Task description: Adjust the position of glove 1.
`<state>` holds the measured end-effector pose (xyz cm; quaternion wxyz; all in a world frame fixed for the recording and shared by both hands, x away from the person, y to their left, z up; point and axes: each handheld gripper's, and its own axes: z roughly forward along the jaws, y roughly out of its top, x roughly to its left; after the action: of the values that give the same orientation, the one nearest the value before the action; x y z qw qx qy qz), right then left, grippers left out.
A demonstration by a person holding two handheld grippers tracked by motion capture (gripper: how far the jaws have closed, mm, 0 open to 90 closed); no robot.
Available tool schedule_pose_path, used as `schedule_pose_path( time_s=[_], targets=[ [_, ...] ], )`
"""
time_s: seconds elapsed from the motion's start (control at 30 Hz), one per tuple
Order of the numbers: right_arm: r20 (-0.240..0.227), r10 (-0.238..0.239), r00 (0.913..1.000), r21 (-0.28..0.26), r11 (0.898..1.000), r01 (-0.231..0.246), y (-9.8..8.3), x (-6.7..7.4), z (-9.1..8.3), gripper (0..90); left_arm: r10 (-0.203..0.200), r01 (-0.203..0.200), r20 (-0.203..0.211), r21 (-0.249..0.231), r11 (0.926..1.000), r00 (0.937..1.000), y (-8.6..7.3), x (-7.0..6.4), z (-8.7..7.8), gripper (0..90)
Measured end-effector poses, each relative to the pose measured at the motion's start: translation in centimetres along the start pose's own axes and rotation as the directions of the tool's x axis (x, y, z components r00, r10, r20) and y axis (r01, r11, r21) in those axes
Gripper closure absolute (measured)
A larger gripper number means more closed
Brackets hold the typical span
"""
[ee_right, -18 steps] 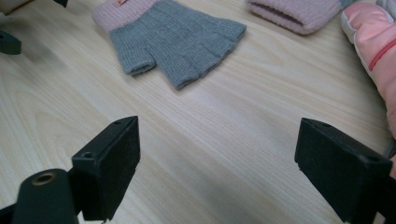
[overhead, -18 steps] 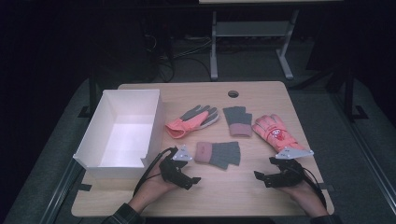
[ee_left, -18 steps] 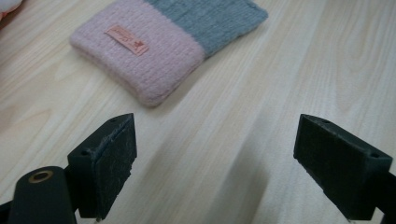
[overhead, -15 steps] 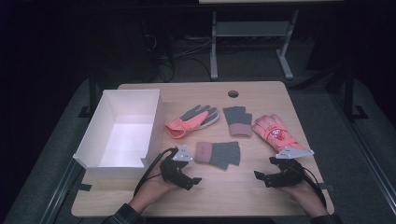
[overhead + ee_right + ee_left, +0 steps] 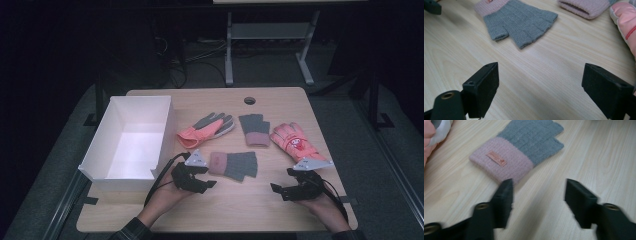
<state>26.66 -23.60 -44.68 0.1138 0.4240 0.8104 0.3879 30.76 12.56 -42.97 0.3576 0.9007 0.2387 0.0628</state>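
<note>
I have the left gripper (image 5: pixel 206 176) low in the middle of the high view, jaws apart with only bare table (image 5: pixel 260 210) between them. In its own view the grey glove with the pink cuff (image 5: pixel 517 151) lies just ahead, its cuff near the left jaw tip but not touching. My right gripper (image 5: pixel 280 187) sits at the lower right, jaws spread wide over bare wood. Above, across the middle, lie three more gloves: an orange and grey glove (image 5: pixel 205 129), another grey glove (image 5: pixel 254 129) and a pink glove (image 5: pixel 292 141). A white box (image 5: pixel 100 152) stands at the left.
</note>
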Motion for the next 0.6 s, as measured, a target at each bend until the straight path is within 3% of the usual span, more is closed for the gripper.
schedule_pose_path(
  time_s=[0.27, 0.47, 0.6],
  targets=[
    [0.014, 0.001, 0.9999, -0.011, 1.000, -0.001, -0.1, -0.2, -0.1, 14.0, -0.028, 0.028, -0.003, 0.010, 0.9996, 0.9996, 1.3, 0.8, 0.2, 88.9],
    [0.013, 0.003, 0.9999, -0.013, 1.000, -0.003, -0.1, -0.2, 0.0, 14.0, -0.022, 0.023, -0.043, 0.018, 0.9996, 0.9988, 2.6, 1.2, 1.3, 89.5],
    [0.015, 0.001, 0.9999, -0.012, 1.000, -0.001, -0.1, -0.2, 0.0, 14.0, -0.017, 0.019, -0.068, 0.029, 0.9994, 0.9976, 3.6, 2.2, 2.1, 89.5]
  ],
)
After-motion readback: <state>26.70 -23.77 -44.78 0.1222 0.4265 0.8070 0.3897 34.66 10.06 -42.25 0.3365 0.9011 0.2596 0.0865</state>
